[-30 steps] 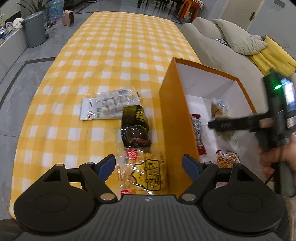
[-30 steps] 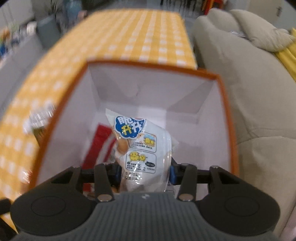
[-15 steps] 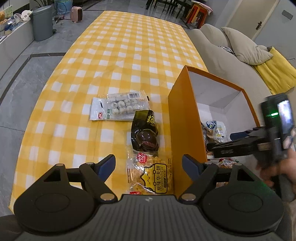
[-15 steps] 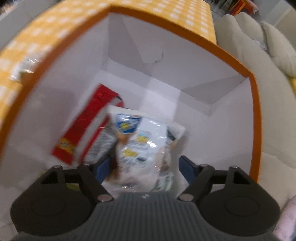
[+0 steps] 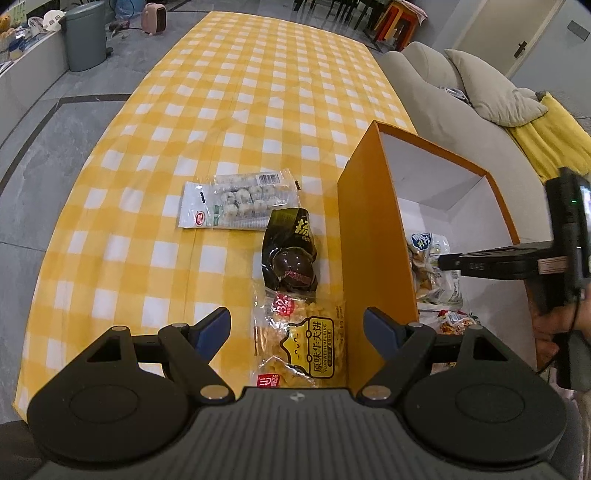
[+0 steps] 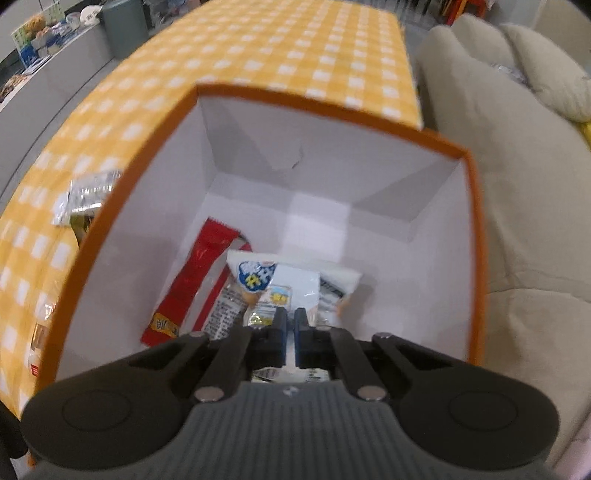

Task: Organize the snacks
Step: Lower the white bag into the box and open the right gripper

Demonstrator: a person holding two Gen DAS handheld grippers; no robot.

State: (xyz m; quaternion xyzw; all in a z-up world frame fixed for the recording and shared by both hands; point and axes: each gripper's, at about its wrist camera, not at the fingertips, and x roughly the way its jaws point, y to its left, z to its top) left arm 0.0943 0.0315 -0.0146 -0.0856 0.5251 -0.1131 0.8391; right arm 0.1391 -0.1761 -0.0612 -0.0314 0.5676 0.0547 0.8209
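An orange box (image 5: 373, 236) with a white inside stands at the table's right edge; it also shows in the right wrist view (image 6: 122, 206). Inside lie a white snack bag with a blue logo (image 6: 273, 284) and a red packet (image 6: 195, 280). My right gripper (image 6: 290, 328) is shut and empty above the white bag, and it shows over the box in the left wrist view (image 5: 447, 262). My left gripper (image 5: 297, 328) is open above a yellow cracker bag (image 5: 303, 339). A dark chocolate bag (image 5: 290, 251) and a clear bag of white sweets (image 5: 238, 205) lie beyond it.
The table has a yellow checked cloth (image 5: 236, 92). A grey sofa (image 5: 454, 92) with a cushion and a yellow blanket (image 5: 554, 136) stands right of the table. A grey bin (image 5: 85, 33) stands on the floor at the far left.
My right gripper opened, dropped the white snack bag into the box, then lifted and shut empty. My left gripper rose slightly and stayed open.
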